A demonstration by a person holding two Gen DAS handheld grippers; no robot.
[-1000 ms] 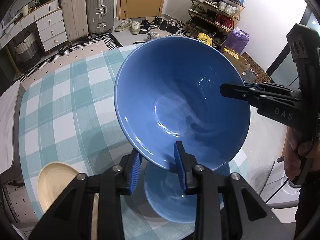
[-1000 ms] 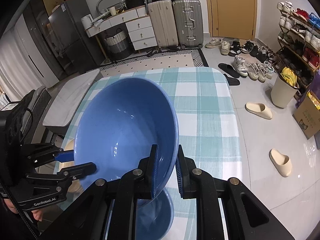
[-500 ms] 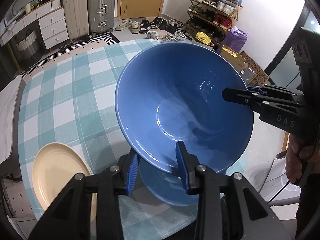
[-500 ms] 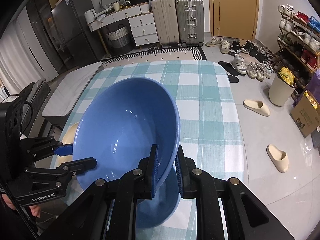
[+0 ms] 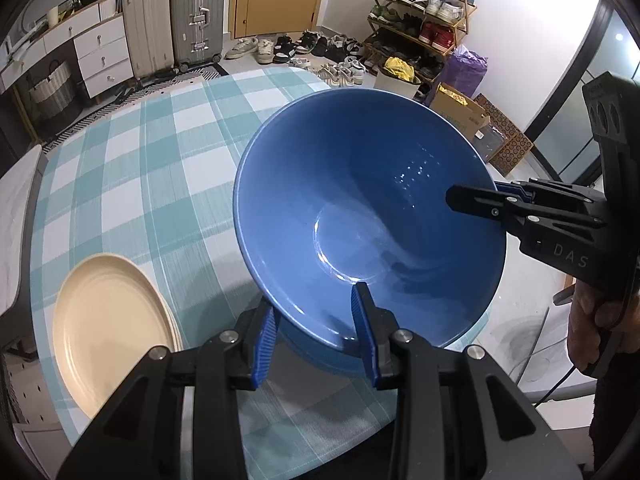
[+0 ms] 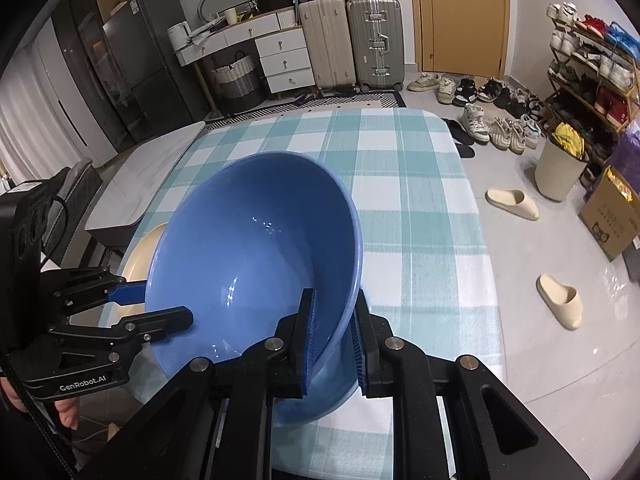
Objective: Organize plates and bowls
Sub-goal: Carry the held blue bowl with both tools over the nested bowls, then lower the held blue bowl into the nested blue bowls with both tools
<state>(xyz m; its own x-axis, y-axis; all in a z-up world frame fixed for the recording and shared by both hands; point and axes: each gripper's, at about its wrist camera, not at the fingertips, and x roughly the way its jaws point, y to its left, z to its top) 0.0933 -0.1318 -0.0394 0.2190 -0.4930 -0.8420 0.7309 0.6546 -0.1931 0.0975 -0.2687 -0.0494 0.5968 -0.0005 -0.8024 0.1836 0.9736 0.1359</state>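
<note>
Bowl [image 5: 368, 216] lower; cream plate [image 5: 108, 328] fully visible.

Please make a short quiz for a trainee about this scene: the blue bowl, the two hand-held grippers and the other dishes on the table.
1. True or false: the left hand-held gripper and the right hand-held gripper both hold the rim of the blue bowl.
2. What lies on the checked tablecloth, left of the bowl in the left wrist view? A: cream plates. B: a red cup. C: a fork.
3. Complete: the dish partly hidden under the bowl is ____ in colour.

Key: 1 true; 2 A; 3 blue.
</note>
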